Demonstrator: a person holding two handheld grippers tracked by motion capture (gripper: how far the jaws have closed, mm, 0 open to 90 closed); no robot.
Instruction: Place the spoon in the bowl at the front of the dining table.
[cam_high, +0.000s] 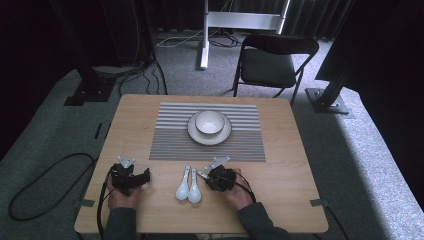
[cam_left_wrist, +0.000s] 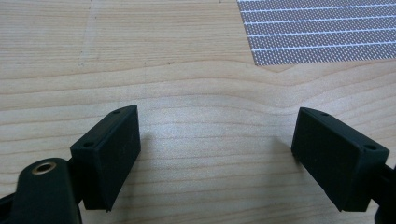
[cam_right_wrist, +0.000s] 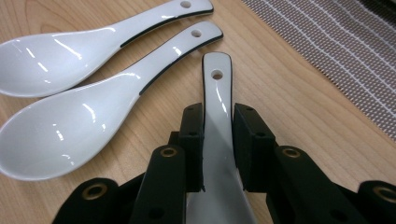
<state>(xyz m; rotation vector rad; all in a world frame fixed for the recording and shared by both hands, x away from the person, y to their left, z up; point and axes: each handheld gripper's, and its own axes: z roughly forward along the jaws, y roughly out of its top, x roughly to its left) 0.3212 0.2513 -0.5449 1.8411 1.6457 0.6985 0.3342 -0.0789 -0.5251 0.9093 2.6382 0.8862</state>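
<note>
Right hand-held gripper (cam_right_wrist: 218, 140) is clamped on the handle of a white spoon (cam_right_wrist: 217, 88), low over the tabletop (cam_high: 280, 170) near the front edge. Left hand-held gripper (cam_left_wrist: 215, 158) sits with its jaws wide apart over bare wood. Just beside the held spoon, two more spoons (cam_high: 188, 187) lie side by side. Farther back, a bowl (cam_high: 209, 121) sits on a plate (cam_high: 225, 135) on a striped placemat (cam_high: 170, 135).

Left claw (cam_left_wrist: 215, 149) low over the table, jaws spread wide, right claw (cam_right_wrist: 218, 140) clamped — pinching a spoon handle (cam_right_wrist: 217, 98)
</note>
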